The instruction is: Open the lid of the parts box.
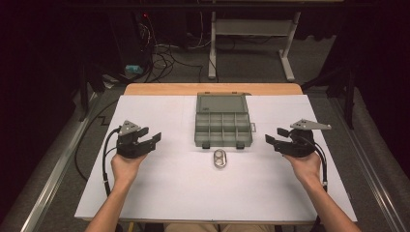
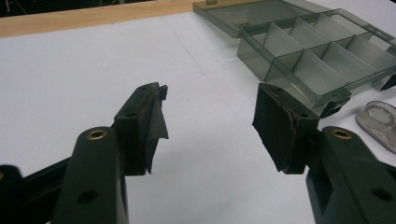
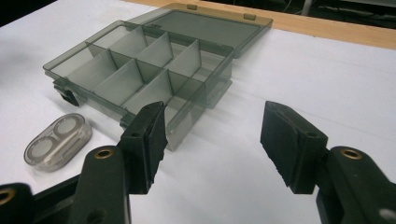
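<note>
White surface: organizer box, lid laid open for loading; small case just before it; left hand-held gripper and right hand-held gripper flank them, jaws spread, empty.

A lab: dark curtains, tangled floor cables, paper-covered table.

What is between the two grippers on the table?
In the high view, the open box and the small clear case lie between the left gripper and right gripper.

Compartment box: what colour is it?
Translucent smoky grey-green compartment box, seen best in the right gripper view.
</note>
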`<state>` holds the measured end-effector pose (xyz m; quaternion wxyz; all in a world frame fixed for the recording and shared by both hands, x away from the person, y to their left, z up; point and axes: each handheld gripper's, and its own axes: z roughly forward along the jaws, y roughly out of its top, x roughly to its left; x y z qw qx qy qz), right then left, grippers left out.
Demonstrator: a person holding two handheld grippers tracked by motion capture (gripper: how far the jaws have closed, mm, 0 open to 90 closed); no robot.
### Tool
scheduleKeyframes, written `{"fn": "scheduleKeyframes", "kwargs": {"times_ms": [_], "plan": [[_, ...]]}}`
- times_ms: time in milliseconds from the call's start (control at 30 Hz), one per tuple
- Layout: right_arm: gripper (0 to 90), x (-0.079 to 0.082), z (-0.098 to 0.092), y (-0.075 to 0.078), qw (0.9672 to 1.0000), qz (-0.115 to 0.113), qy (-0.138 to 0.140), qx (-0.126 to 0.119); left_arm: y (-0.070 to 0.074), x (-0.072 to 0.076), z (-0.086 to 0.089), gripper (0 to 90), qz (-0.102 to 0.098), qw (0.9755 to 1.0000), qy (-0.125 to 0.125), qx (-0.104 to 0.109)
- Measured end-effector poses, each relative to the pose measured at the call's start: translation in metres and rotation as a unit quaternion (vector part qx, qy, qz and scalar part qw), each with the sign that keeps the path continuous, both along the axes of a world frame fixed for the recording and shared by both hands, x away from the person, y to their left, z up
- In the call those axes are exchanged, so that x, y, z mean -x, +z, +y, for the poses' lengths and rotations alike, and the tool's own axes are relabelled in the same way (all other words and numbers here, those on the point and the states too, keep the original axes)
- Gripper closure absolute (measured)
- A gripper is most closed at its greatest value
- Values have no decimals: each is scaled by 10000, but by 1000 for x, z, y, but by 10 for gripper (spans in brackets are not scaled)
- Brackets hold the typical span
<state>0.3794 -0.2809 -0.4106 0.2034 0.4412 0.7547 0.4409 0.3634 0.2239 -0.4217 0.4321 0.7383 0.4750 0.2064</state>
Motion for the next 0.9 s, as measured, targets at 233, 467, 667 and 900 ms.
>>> {"fn": "scheduleKeyframes", "kwargs": {"times_ms": [233,467,667,900], "plan": [[373,19,-16,-5,9996,-194,-149,-134,-7,16,12,416,-54,9999,74,87],[340,45,-32,-18,9981,-448,-309,-294,-11,41,27,405,-204,9994,173,215],[303,66,-43,-30,9967,-592,-418,-375,-22,62,36,391,-322,9989,207,285],[276,84,-50,-40,9942,-798,-515,-499,-32,77,34,371,-360,9983,399,237]]}}
